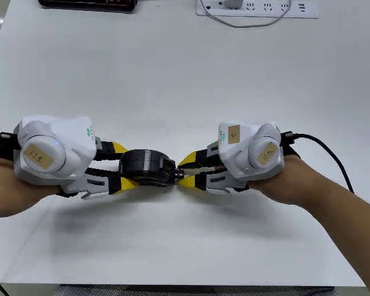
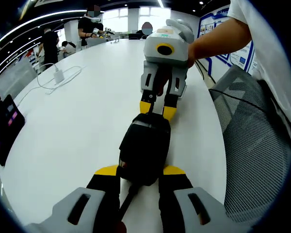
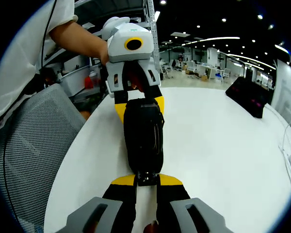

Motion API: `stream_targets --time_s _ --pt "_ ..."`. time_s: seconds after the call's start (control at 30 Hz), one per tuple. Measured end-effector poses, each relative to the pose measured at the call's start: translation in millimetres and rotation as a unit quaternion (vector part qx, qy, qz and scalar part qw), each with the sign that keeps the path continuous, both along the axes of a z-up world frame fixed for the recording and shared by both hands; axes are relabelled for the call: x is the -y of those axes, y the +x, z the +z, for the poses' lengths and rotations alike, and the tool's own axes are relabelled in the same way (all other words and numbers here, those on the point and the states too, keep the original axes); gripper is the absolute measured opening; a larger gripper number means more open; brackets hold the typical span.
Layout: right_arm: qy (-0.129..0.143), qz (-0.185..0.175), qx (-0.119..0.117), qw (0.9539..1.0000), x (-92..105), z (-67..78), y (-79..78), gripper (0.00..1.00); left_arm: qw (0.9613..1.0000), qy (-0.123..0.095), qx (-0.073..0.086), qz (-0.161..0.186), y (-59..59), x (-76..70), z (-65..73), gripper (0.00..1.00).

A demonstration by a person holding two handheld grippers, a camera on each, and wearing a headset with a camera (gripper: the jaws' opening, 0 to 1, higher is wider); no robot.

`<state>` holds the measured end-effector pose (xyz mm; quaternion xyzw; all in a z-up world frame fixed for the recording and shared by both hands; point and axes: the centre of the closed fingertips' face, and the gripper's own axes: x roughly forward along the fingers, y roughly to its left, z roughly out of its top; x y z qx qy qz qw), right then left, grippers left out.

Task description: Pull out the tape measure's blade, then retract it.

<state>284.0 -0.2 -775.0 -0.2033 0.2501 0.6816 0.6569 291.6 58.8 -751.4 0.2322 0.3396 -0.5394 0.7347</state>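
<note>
Clamped across the black tape measure (image 1: 147, 167) with the left gripper (image 1: 124, 166), jaws pressed on both flanks, probably to anchor the case on the white table (image 1: 172, 74) near its front edge. Pinched onto the end hook (image 3: 146, 177) at the case mouth with the right gripper (image 1: 186, 173), apparently for a straight outward pull. Judged fully wound inside the case: no blade drawn out yet.

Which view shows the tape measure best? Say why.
Right gripper view: the tape measure lies lengthwise, blade end in the right gripper. The left gripper view shows its back end, foreshortened; the head view shows it small, from above.
</note>
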Motion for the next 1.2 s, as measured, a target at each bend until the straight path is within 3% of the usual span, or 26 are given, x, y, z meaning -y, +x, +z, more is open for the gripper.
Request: stream_targets --time_s 0.2,1.2 --pt "-0.009 0.004 0.019 0.9998 -3.2 -5.8 -0.6 0.12 1.0000 -0.001 0.000 -0.001 0.1 0.5 0.0 0.25" --pt "0.000 -0.003 0.015 0.9999 7.4 -1.5 3.6 0.10 1.0000 0.007 0.004 0.000 -0.3 -1.7 -0.7 0.24"
